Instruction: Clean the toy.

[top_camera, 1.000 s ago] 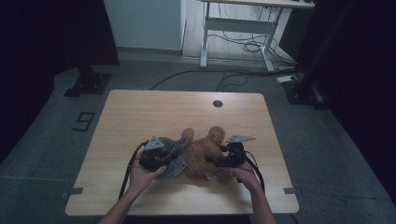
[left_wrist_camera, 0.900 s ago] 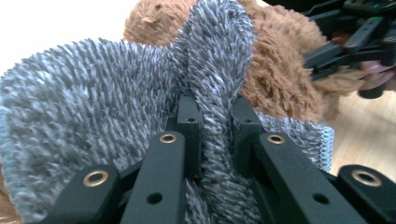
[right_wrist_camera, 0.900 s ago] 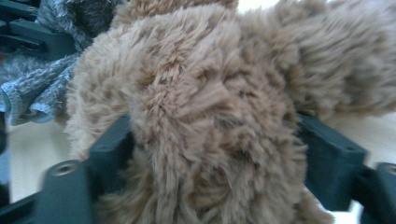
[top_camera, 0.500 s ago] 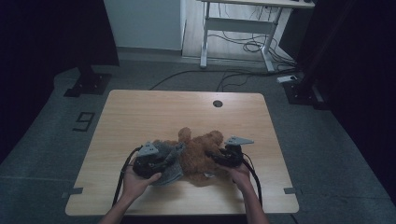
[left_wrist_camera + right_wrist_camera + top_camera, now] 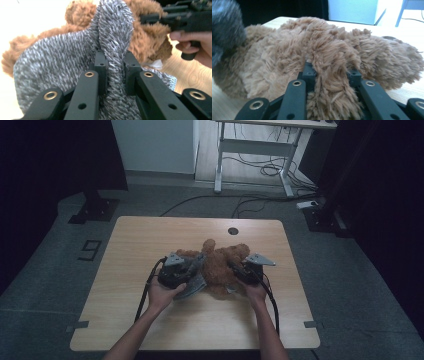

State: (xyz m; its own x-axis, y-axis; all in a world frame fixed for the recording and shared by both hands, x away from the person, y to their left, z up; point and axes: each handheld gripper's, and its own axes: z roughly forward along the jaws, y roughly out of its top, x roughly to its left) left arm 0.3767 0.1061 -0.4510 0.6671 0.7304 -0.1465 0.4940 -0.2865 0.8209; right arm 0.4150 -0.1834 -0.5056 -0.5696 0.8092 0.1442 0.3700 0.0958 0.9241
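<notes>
A brown plush bear [image 5: 220, 265] lies in the middle of the wooden table [image 5: 150, 235], with a grey knitted garment [image 5: 192, 287] at its left side. My left gripper [image 5: 113, 65] is shut on a fold of the grey knit [image 5: 62, 57], which bulges up between the jaws. My right gripper [image 5: 332, 72] has just been closing, and its jaws now pinch the bear's brown fur [image 5: 287, 50]. From above, the left gripper [image 5: 195, 270] and the right gripper [image 5: 235, 270] flank the toy. The right gripper [image 5: 175, 17] also shows in the left gripper view, behind the bear [image 5: 150, 37].
A round cable hole [image 5: 233, 231] sits near the table's far edge. Beyond the table a white desk frame [image 5: 260, 150] stands over cables on the floor. Dark curtains hang on both sides. Bare wood runs along the front edge.
Both hands and the toy have shifted a little farther from the table's front edge. The left gripper dipped leftward with the grey knit, then came back toward the bear.
</notes>
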